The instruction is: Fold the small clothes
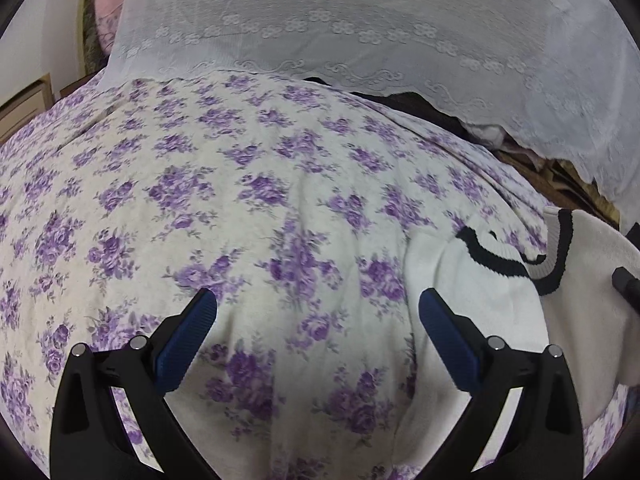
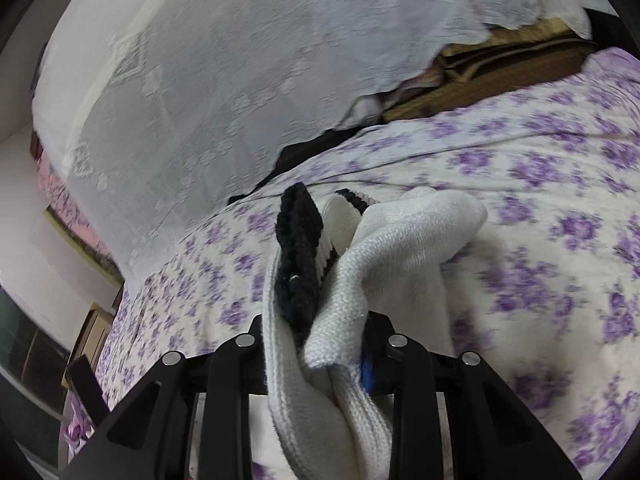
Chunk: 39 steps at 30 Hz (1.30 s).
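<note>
I have the right hand-held gripper (image 2: 320,344) clamped on a bunched part of the white knit garment (image 2: 384,256); its black-trimmed ribbed edge (image 2: 298,256) sticks up between the jaws in the middle of the right wrist view, and one blue pad (image 2: 366,374) just shows beside the cloth. The rest of the garment trails to the right onto the floral bedspread (image 2: 560,200).

In the left wrist view the garment (image 1: 480,304) lies at the lower right of the frame, its black-striped rib (image 1: 492,256) spread on the bedspread (image 1: 240,200). My left hand-held gripper (image 1: 318,300) hangs above bare bedspread with its jaws wide apart and nothing between them; the right-hand finger (image 1: 444,344) stands over the garment's left edge. A lace cover (image 1: 360,20) fills the top of both frames.

I judge this to be the fold itself: one edge is lifted and being carried over the body of the garment. Next I need to lay that held edge down across the flat part, lining rib to rib, before letting go. The left gripper could pin or take the near edge so the cloth does not drag. The knit is soft and bunches easily, so I would lower it slowly.
</note>
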### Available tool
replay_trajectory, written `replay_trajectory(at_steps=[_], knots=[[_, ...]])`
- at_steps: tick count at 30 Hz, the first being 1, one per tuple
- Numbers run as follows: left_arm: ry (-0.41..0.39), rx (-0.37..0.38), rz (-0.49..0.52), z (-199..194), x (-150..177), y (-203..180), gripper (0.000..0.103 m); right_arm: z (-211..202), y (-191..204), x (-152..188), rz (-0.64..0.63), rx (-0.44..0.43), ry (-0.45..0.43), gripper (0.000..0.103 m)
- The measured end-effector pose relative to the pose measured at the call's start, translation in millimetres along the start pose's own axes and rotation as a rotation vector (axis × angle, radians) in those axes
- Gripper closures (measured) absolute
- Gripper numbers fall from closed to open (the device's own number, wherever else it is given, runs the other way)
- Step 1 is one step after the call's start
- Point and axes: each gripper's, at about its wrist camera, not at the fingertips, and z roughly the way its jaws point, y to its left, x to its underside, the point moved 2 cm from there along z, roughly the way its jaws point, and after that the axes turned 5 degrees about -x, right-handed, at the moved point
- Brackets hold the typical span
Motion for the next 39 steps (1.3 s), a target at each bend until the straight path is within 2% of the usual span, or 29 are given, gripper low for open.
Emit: replay_trajectory(at_steps=[4, 8, 16, 19, 20, 21, 22, 25, 28, 31, 36, 39], knots=[[0.019, 0.009, -0.063, 4.9, -4.6, 14.6, 0.004, 21.5, 28.4, 11.9, -0.047, -0.01, 0.038, 0.074], [0.028, -0.01, -0.096, 10.4, -8.0, 23.7, 0.004, 48.9, 51.5, 36.7, -0.116, 0.017, 0.086, 0.074], [0.053, -0.014, -0.112, 20.3, -8.7, 27.5, 0.004, 79.6, 65.7, 70.1, -0.246, 0.123, 0.123, 0.073], [0.05, -0.023, -0.104, 20.4, -7.9, 26.5, 0.004, 88.1, 73.8, 82.6, -0.312, 0.145, 0.151, 0.061], [0.05, -0.024, -0.104, 20.7, -7.9, 26.9, 0.004, 88.4, 76.9, 85.7, -0.332, 0.146, 0.147, 0.054], [0.053, -0.025, -0.107, 21.2, -8.0, 27.5, 0.004, 88.3, 80.5, 88.6, -0.354, 0.145, 0.144, 0.04], [0.059, -0.024, -0.112, 22.3, -8.3, 28.7, 0.004, 88.7, 84.9, 91.6, -0.375, 0.121, 0.154, 0.035], [0.075, -0.019, -0.125, 24.6, -8.0, 31.5, 0.004, 81.5, 95.1, 97.4, -0.419, 0.094, 0.151, 0.033], [0.075, -0.015, -0.133, 23.6, -8.3, 33.7, 0.004, 63.8, 100.7, 95.8, -0.435, 0.02, 0.148, 0.034], [0.061, -0.01, -0.131, 18.5, -8.7, 33.5, 0.004, 35.0, 104.0, 91.8, -0.473, -0.011, 0.095, 0.034], [0.036, 0.007, -0.088, 4.5, -6.2, 22.0, 0.004, -15.9, 90.6, 79.7, -0.506, 0.011, -0.038, 0.034], [0.023, 0.028, -0.034, -6.7, -1.7, 8.6, 0.004, -21.8, 71.2, 74.0, -0.48, 0.051, -0.058, 0.037]])
